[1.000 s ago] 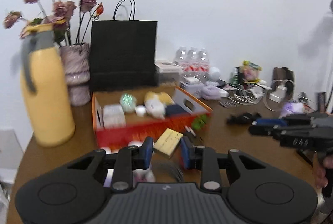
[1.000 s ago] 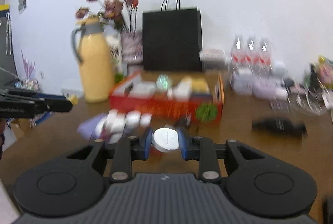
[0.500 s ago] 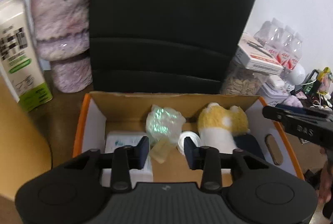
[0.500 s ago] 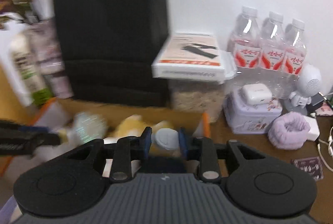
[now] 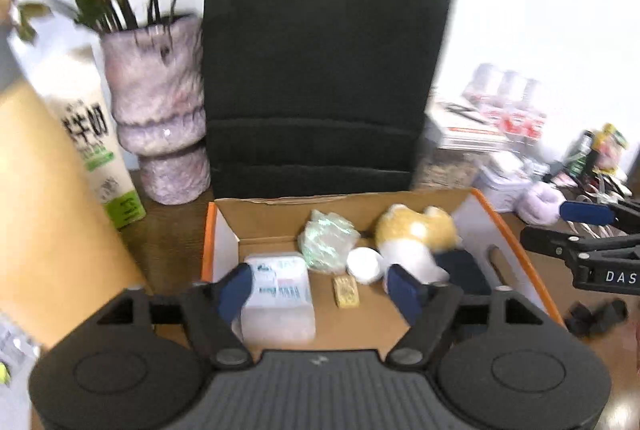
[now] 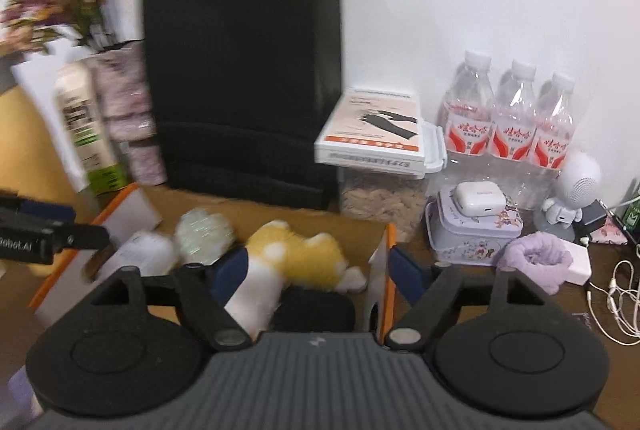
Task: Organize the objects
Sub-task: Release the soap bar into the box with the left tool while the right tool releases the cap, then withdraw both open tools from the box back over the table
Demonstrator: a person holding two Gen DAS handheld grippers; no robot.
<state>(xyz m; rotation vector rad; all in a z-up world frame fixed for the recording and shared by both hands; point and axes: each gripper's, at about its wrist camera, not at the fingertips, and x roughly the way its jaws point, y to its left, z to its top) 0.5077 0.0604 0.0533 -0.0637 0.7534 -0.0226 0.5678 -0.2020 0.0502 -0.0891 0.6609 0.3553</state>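
An orange-rimmed cardboard box point(image 5: 208, 238) holds a tissue pack point(image 5: 280, 290), an iridescent green wrap point(image 5: 326, 240), a yellow-white plush point(image 5: 416, 234) and a dark blue item point(image 5: 464, 270). My left gripper point(image 5: 320, 288) hangs over the box, its jaws opening. A small tan block point(image 5: 346, 291) lies loose on the box floor below, beside a white round disc point(image 5: 363, 265). My right gripper point(image 6: 316, 274) hovers over the box's right end point(image 6: 387, 250) above the plush point(image 6: 292, 254). Its jaws are opening with nothing pressed between them.
A black paper bag point(image 5: 320, 70) stands right behind the box, with a vase point(image 5: 160, 110), a carton point(image 5: 92, 134) and a yellow jug point(image 5: 40, 210) to the left. Right of the box are a lidded container point(image 6: 376, 134), water bottles point(image 6: 512, 122), a tin point(image 6: 472, 230) and cables point(image 6: 616, 294).
Both grippers moved from the table's front to over the box. The left let go of the tan block and the right let go of the white disc; both jaws widened.
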